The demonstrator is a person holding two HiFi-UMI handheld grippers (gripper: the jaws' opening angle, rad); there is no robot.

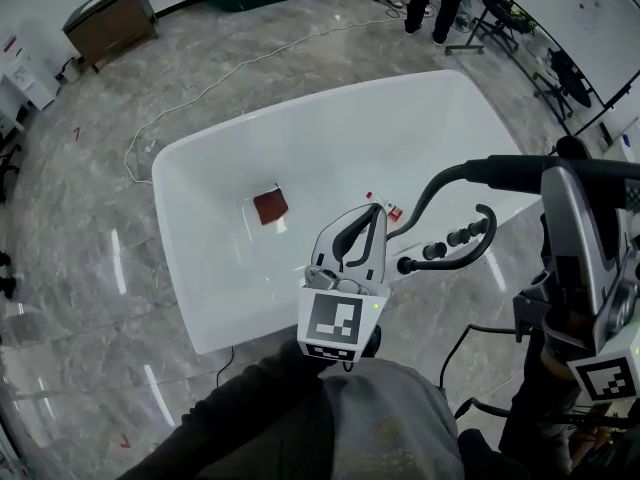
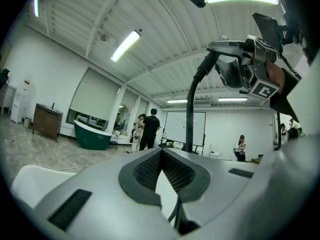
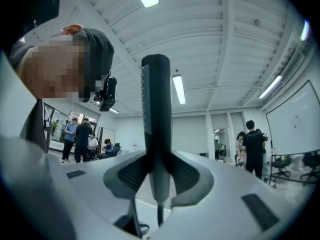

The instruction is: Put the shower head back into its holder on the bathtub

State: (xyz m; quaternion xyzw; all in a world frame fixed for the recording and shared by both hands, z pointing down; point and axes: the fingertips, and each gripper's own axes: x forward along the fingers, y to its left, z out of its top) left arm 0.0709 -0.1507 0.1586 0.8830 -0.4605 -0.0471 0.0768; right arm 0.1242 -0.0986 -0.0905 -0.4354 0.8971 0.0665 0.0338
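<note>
The white bathtub (image 1: 200, 183) fills the middle of the head view. On its near right rim stands a black faucet (image 1: 455, 240) with a row of knobs and a curved spout. My right gripper (image 1: 562, 168) is shut on the black shower head (image 1: 510, 171), held about level above the faucet, and its hose (image 1: 425, 196) curves down to the rim. In the right gripper view the shower head handle (image 3: 156, 109) stands upright, clamped between the pads. My left gripper (image 1: 378, 211) is shut on nothing over the near rim. From it the hose (image 2: 191, 109) rises to the held head (image 2: 227, 46).
A red-brown square (image 1: 270, 206) lies on the tub's bottom. A white cable (image 1: 190, 93) runs over the marble floor behind the tub. A wooden cabinet (image 1: 108, 18) stands at the back left, a green tub (image 2: 91, 136) and several people further back. Stands and a whiteboard line the right.
</note>
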